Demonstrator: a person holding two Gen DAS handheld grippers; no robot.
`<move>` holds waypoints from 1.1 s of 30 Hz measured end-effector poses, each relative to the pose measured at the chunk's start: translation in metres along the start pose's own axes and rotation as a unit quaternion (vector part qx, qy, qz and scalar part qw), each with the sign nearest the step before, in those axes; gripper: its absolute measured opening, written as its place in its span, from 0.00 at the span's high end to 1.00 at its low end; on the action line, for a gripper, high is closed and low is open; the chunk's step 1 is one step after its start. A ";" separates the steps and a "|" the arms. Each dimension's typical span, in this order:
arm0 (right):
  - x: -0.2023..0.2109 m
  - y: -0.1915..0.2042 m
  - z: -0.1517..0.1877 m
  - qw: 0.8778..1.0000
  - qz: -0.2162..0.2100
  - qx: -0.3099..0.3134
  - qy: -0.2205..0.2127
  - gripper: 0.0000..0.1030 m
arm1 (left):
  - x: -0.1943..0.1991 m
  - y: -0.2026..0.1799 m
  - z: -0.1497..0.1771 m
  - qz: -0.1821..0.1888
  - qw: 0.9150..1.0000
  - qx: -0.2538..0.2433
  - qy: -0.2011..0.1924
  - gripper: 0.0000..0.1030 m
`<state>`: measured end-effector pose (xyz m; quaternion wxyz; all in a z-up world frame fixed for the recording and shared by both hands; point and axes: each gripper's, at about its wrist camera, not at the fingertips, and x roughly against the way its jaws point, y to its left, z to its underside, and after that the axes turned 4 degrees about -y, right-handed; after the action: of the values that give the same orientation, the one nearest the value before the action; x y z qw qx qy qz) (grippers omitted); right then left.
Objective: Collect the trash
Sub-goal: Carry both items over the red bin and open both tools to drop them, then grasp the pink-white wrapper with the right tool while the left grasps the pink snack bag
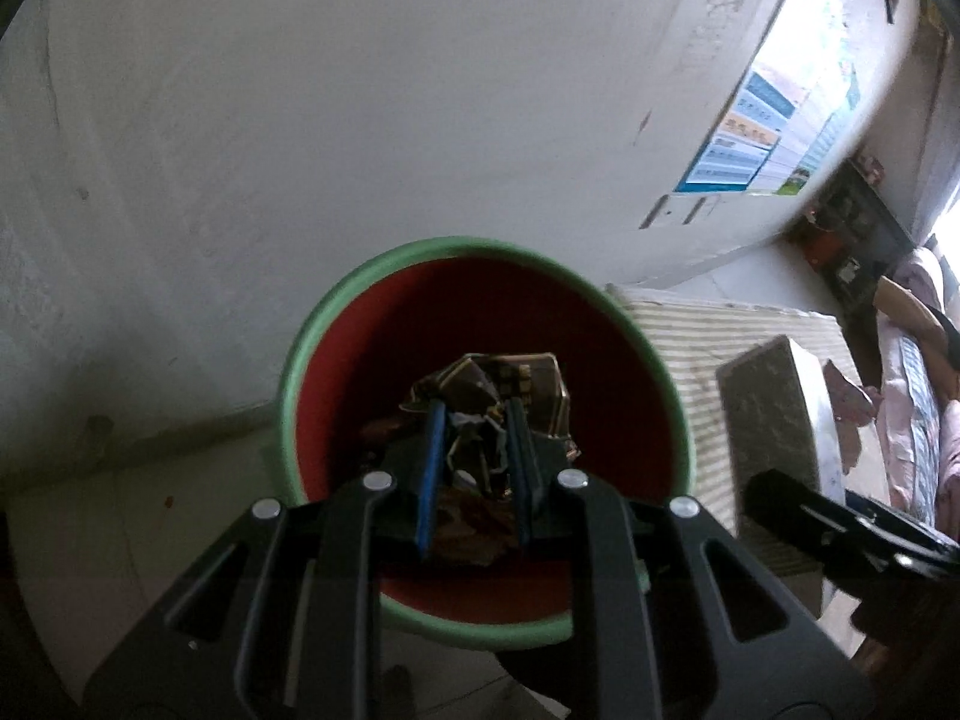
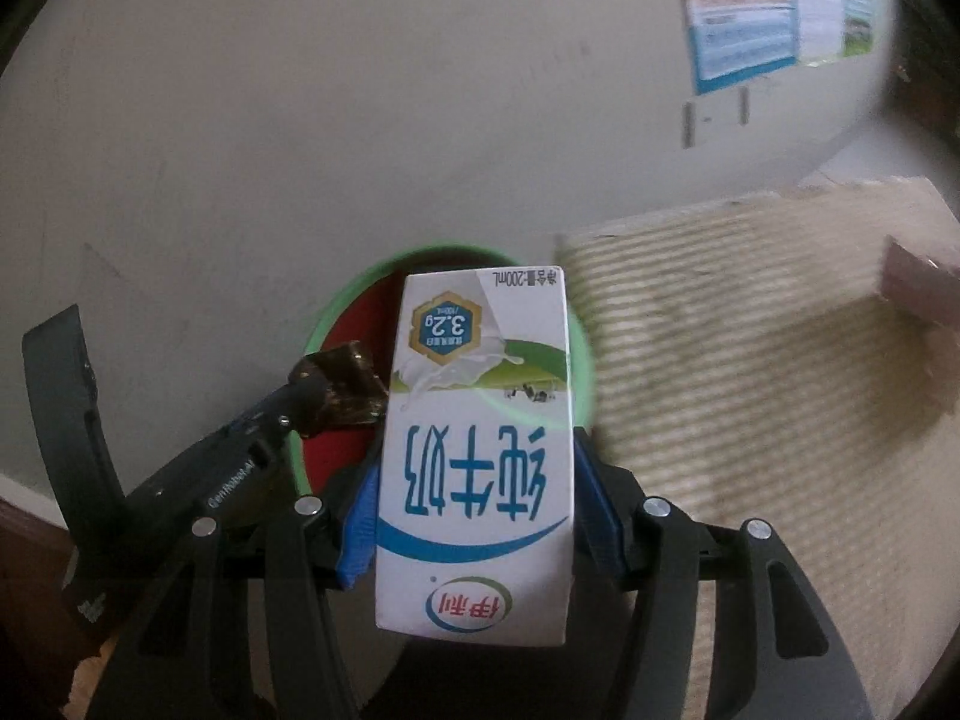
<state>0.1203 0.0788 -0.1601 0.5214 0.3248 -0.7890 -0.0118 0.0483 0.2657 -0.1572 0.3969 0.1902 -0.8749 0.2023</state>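
A round bin (image 1: 336, 324) with a green rim and red inside stands against a pale wall. My left gripper (image 1: 477, 420) is shut on a crumpled dark brown wrapper (image 1: 516, 387) and holds it over the bin's mouth. My right gripper (image 2: 474, 468) is shut on a white 200 mL milk carton (image 2: 474, 450), held upside down in front of the bin (image 2: 348, 312). In the right wrist view the left gripper (image 2: 318, 390) with its wrapper (image 2: 348, 384) shows at the left, above the bin. In the left wrist view the right gripper's body (image 1: 840, 528) shows at the right edge.
The pale wall (image 1: 360, 120) rises behind the bin, with a blue and white poster (image 1: 768, 132) at the right. A striped mat (image 2: 750, 360) lies to the right of the bin. A grey block (image 1: 774, 408) rests on the mat. Pink cloth (image 1: 912, 420) lies at the far right.
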 end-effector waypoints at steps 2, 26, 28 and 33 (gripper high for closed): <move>-0.008 0.007 -0.002 1.000 -0.004 0.006 0.004 0.46 | -0.006 0.005 -0.002 -0.004 1.000 0.003 0.006 0.81; 0.049 -0.288 0.002 0.944 0.273 -0.179 -0.052 0.39 | -0.024 -0.043 -0.004 0.011 0.999 -0.030 0.004 0.47; 0.042 -0.297 -0.001 0.945 0.279 -0.163 -0.042 0.39 | -0.025 -0.058 -0.003 0.022 0.999 -0.050 0.008 0.47; 0.021 -0.314 -0.006 0.955 0.258 -0.148 -0.005 0.55 | -0.028 -0.111 -0.006 0.061 0.991 -0.114 0.010 0.47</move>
<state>0.2774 -0.1781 -0.2528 0.5449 0.0291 -0.8380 0.0052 0.1240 0.1795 -0.1524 0.4118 0.0876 -0.8982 0.1265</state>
